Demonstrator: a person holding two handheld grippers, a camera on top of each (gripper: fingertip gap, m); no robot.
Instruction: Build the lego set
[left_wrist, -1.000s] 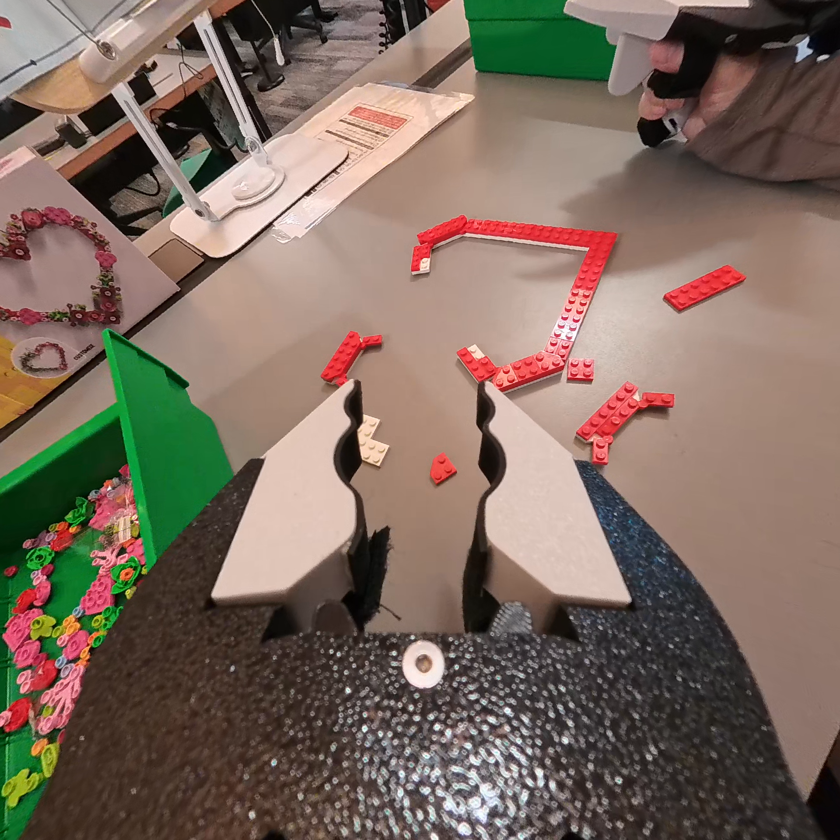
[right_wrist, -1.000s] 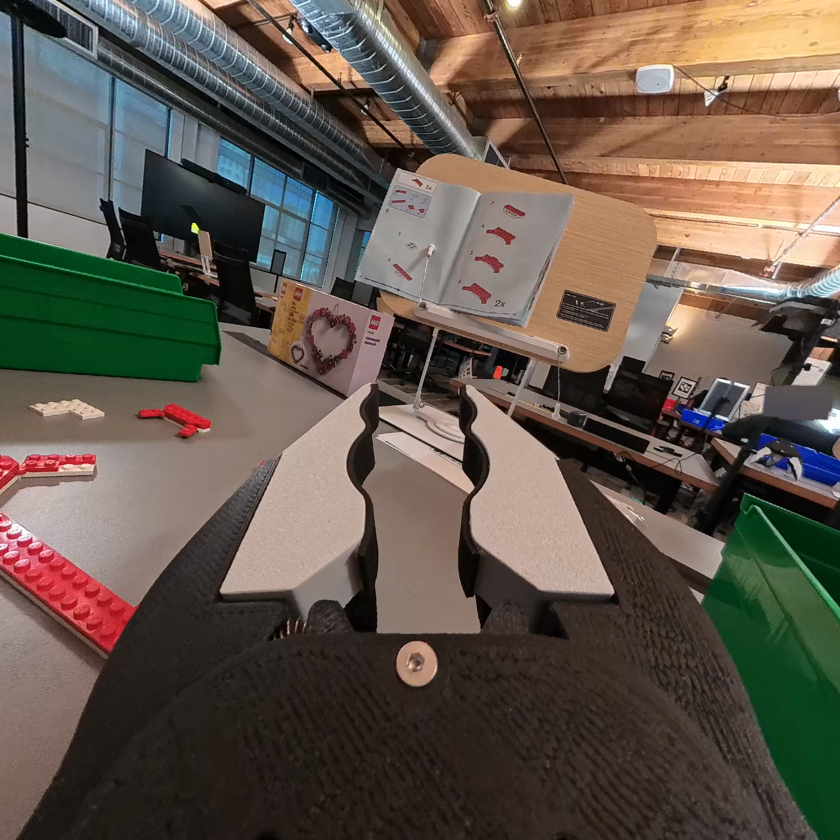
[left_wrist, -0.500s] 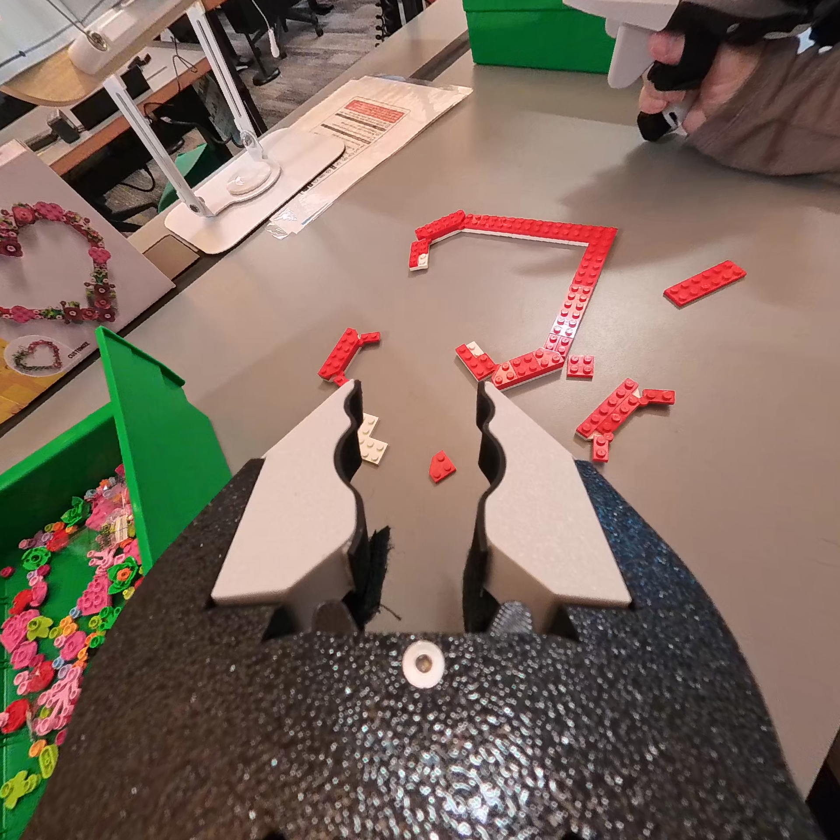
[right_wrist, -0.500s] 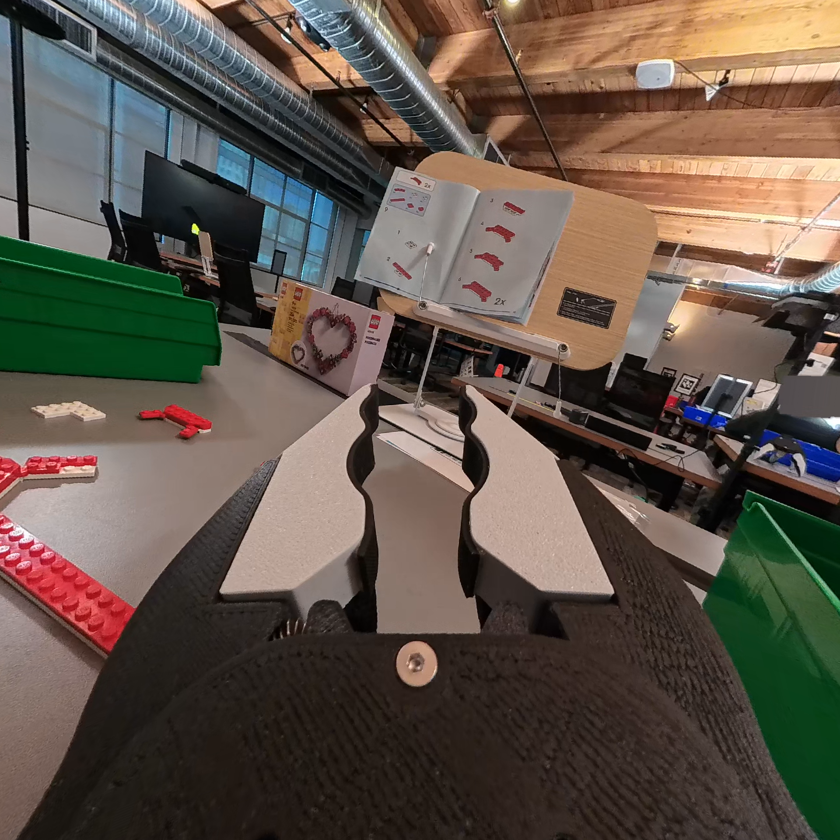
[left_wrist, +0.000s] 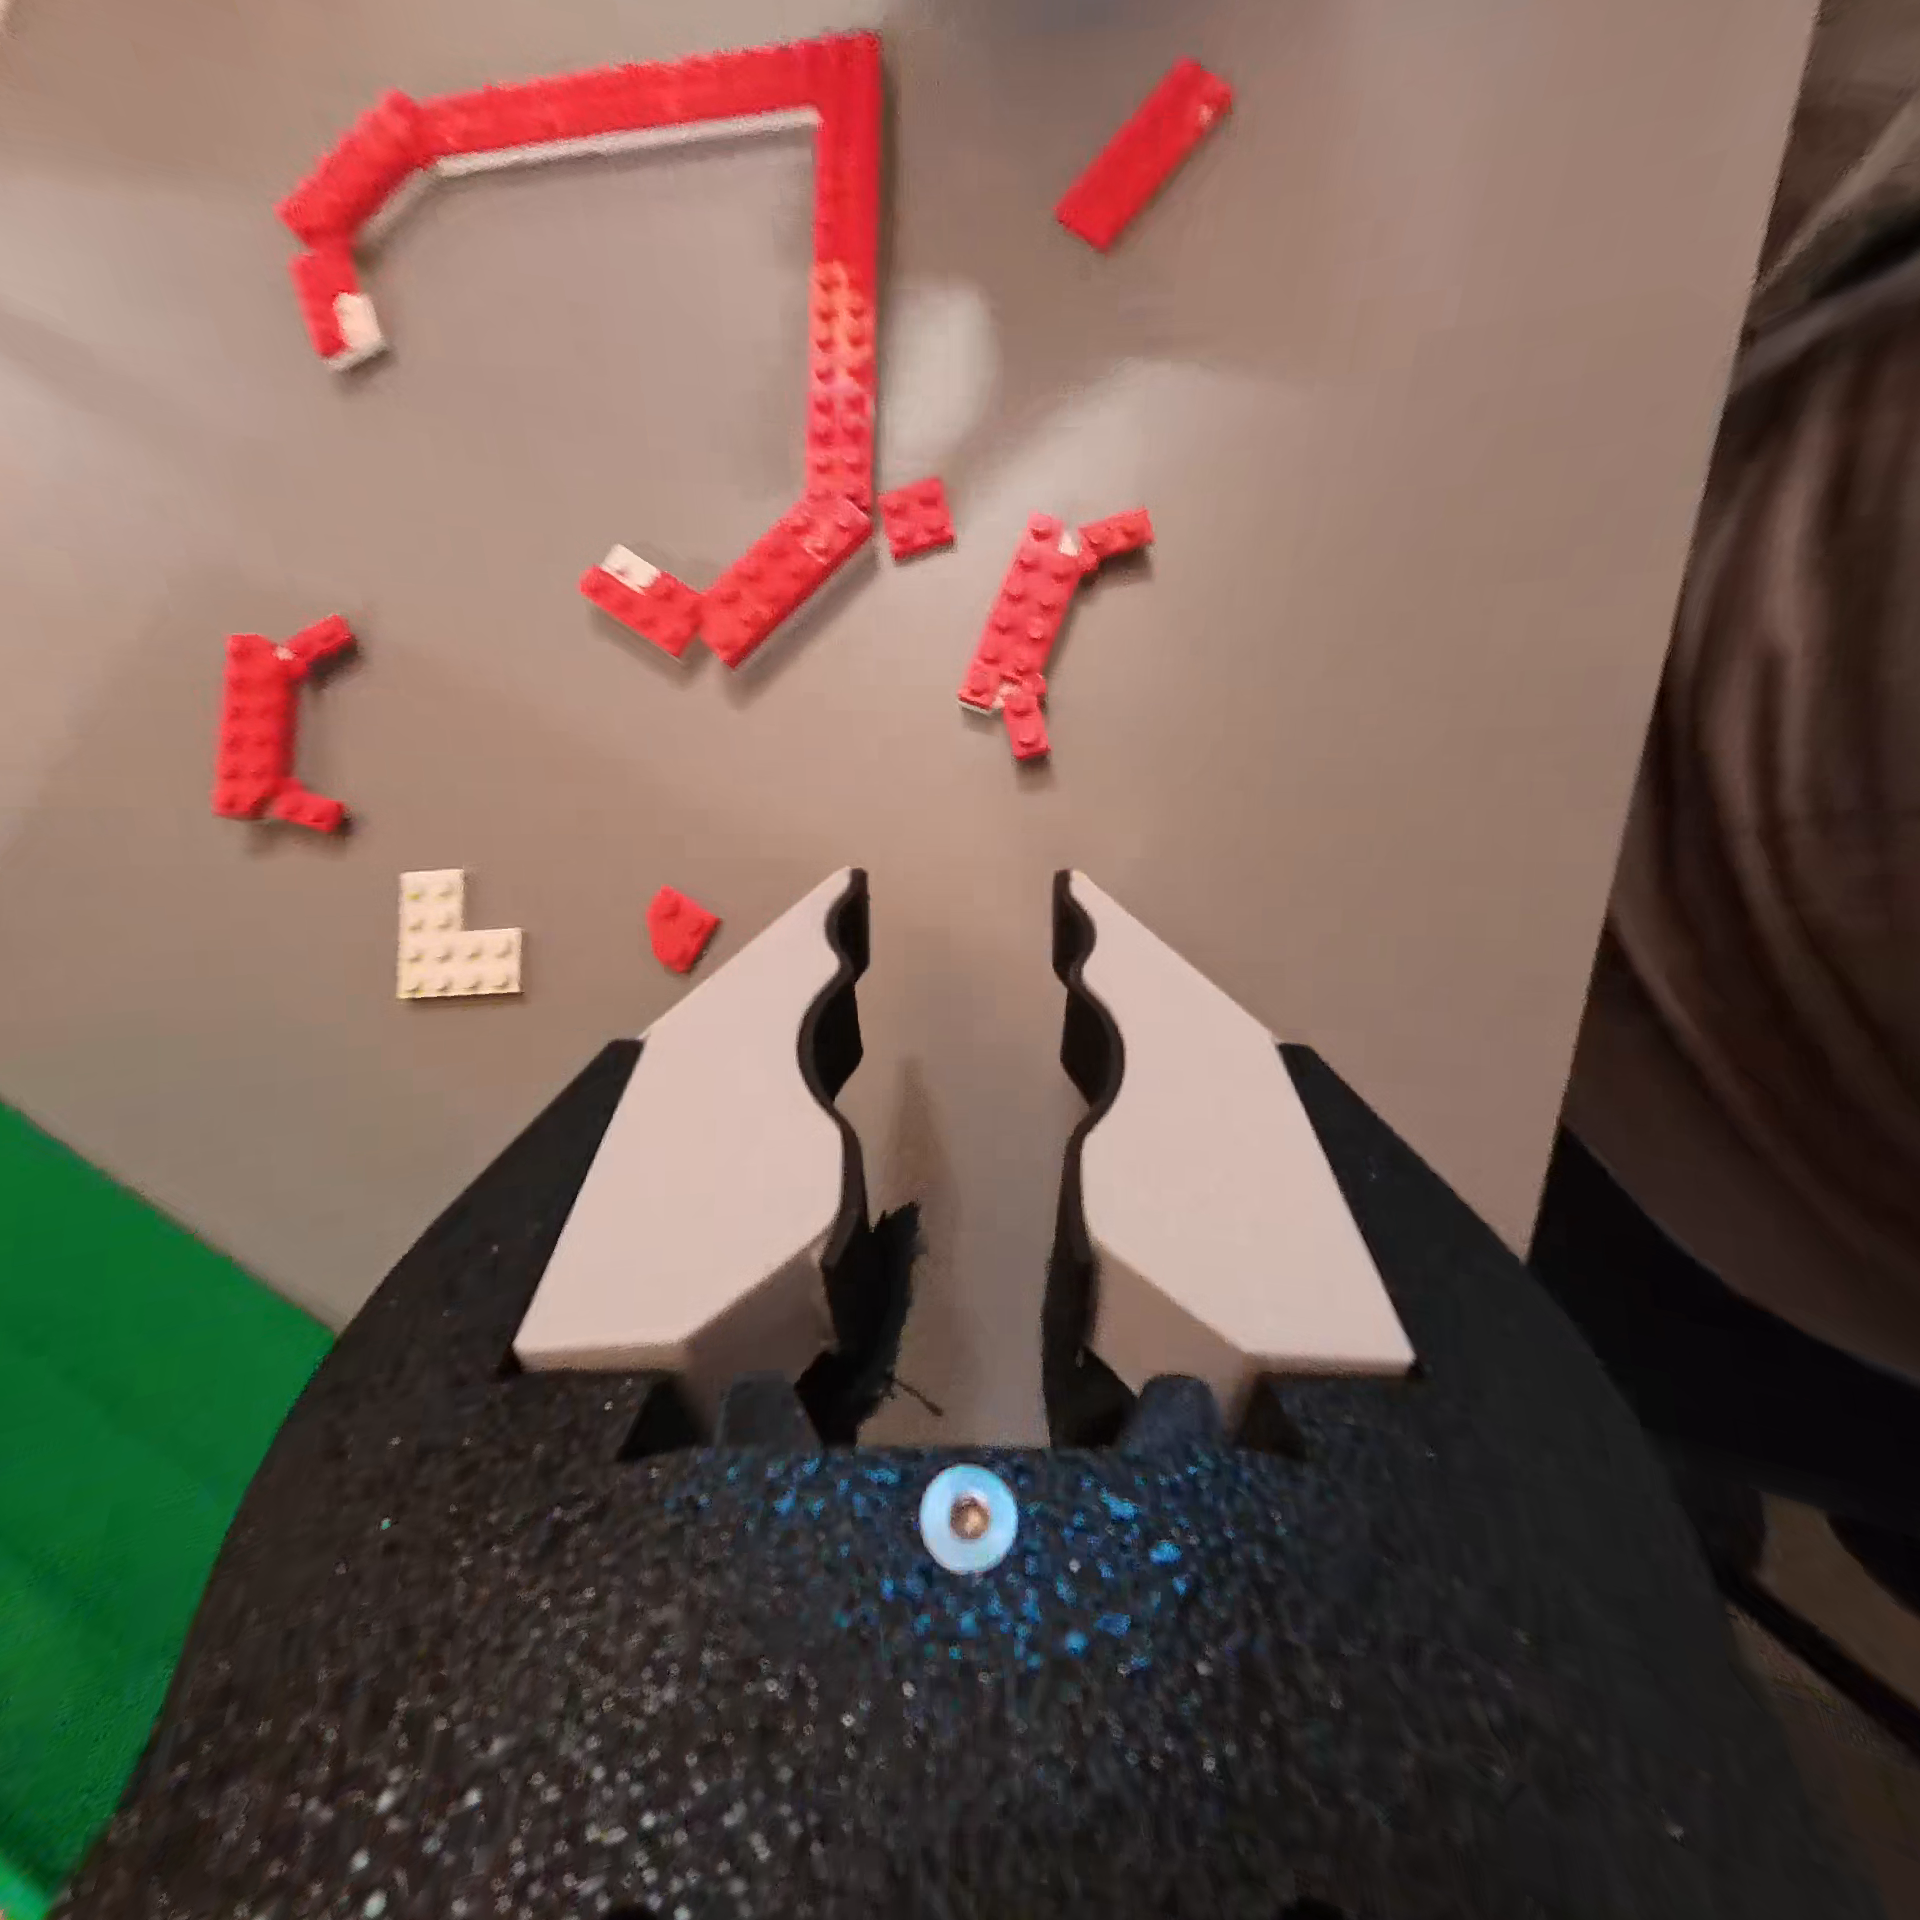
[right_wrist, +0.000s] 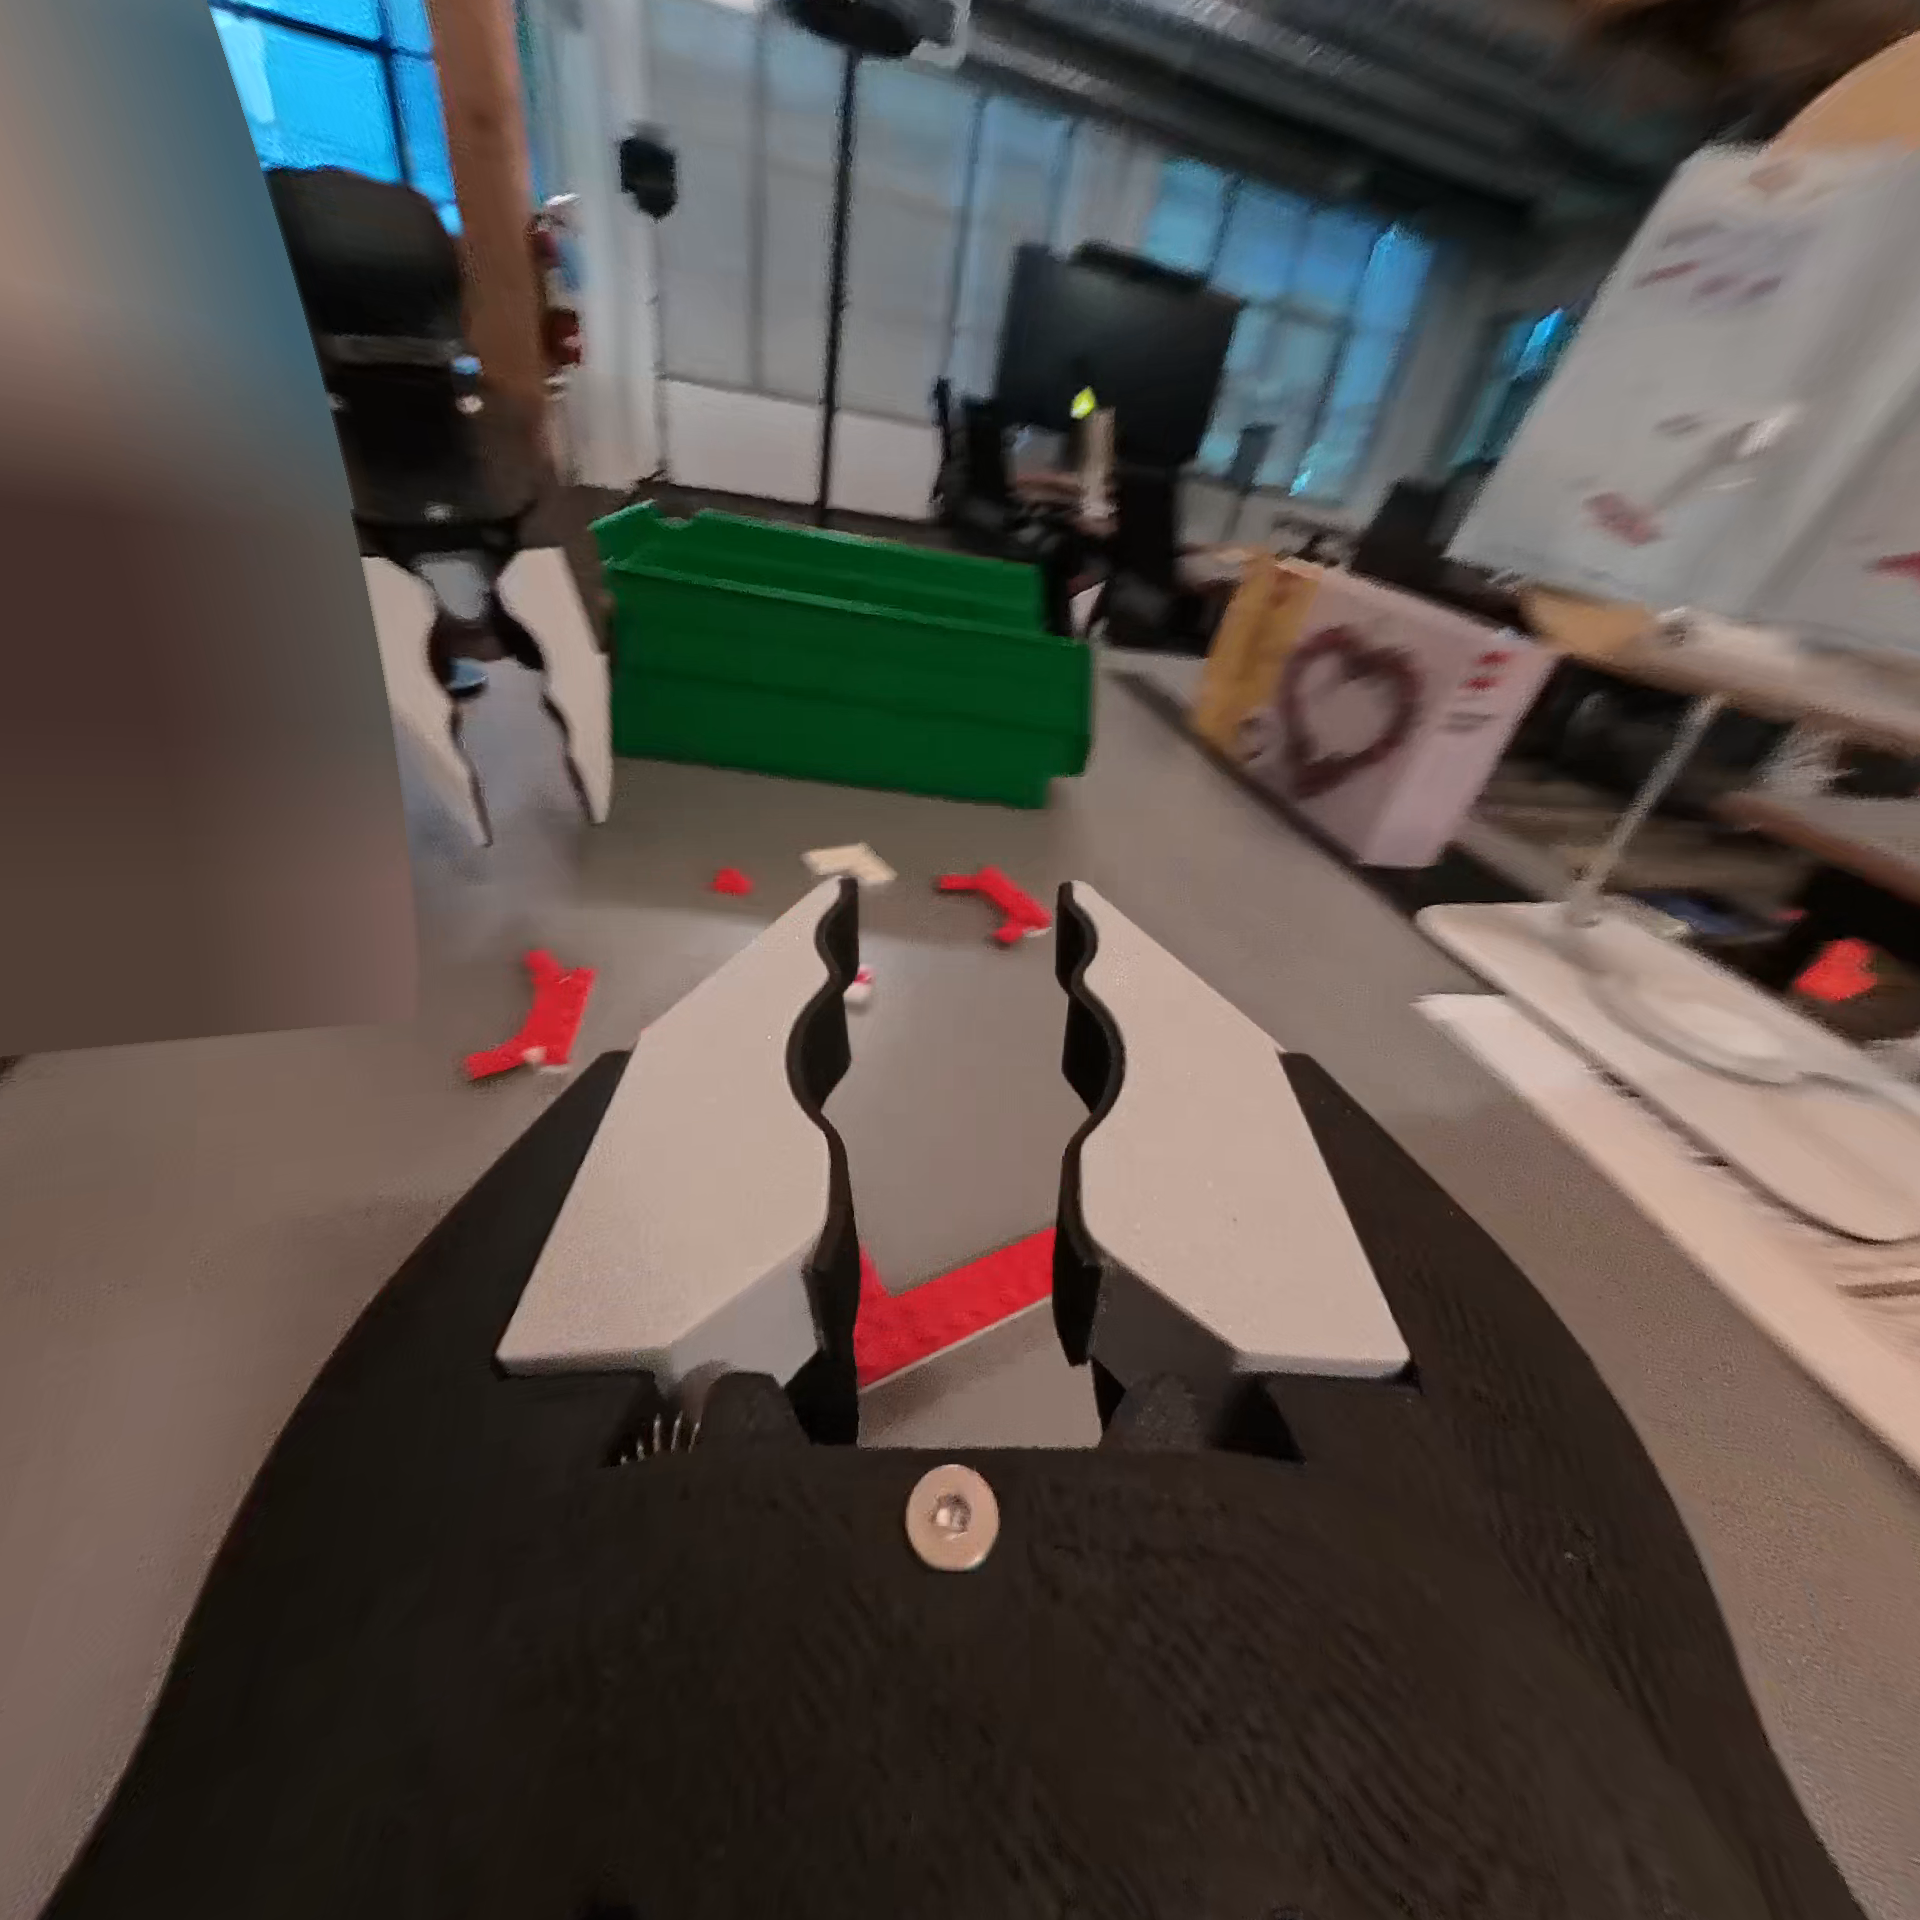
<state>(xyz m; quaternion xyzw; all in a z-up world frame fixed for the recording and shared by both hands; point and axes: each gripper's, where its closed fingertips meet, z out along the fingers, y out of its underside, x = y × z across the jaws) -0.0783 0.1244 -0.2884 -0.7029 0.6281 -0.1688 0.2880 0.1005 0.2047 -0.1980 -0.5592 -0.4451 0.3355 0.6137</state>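
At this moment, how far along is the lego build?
Done: part of a red frame is joined. In hand: nothing; left gripper and right gripper have open, empty jaws. Left: two red sub-assemblies, a white corner plate and loose red pieces lie unattached.

Print on the box (right_wrist: 1371, 717) and booklet (right_wrist: 1714, 416) is blurred, unreadable.

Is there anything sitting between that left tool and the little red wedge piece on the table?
Nothing visible. The left tool is open and empty, and the small red wedge piece lies just beside its left fingertip on bare table.
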